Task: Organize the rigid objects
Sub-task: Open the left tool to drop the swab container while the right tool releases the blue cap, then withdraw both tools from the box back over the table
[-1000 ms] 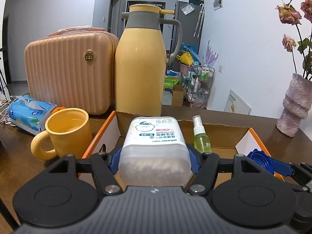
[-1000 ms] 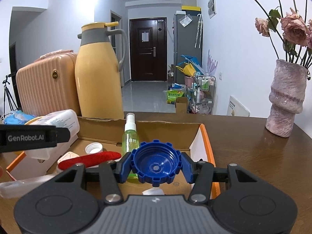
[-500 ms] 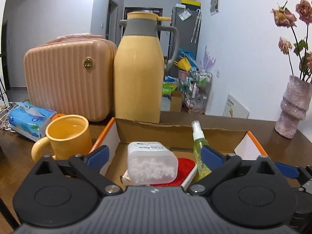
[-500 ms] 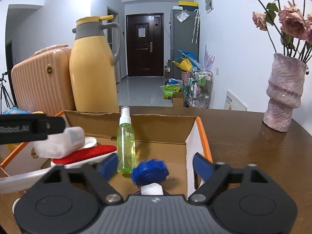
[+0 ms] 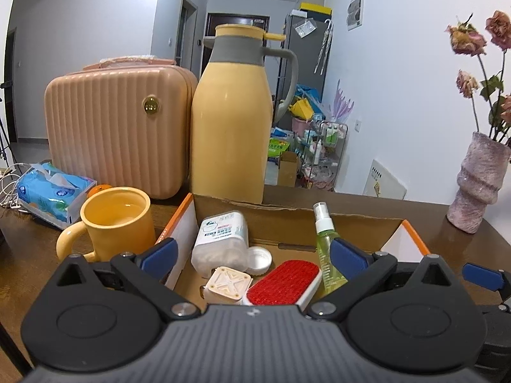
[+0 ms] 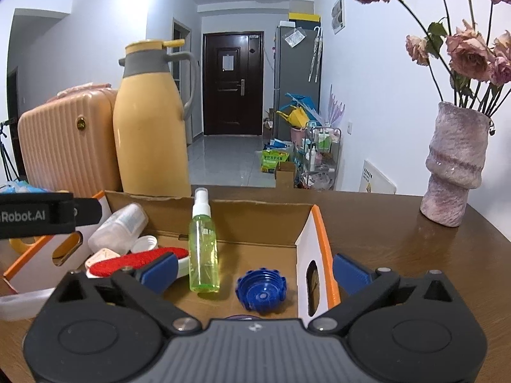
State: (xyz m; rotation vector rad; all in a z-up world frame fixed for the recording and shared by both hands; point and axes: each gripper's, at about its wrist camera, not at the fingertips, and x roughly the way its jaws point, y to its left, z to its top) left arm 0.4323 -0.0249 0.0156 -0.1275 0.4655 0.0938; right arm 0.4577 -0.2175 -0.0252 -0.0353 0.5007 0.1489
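Both grippers, left [image 5: 252,252] and right [image 6: 254,269], gaped wide and empty over the cardboard box [image 6: 314,239]; blue cap [image 6: 261,290] on its floor: light, rigid, ridged rim for pinching.

A cardboard box [image 5: 335,223] on a wooden counter [image 5: 367,199] holds a cotton swab tub [image 5: 220,244] lying tilted, a white cap [image 5: 259,257], a small square case [image 5: 227,285], a red brush [image 5: 284,284] and an upright green spray bottle [image 5: 325,249]. The left gripper [image 5: 252,252] hangs above with jaws wide, empty. A yellow mug [image 5: 116,223] stands just beside the box.
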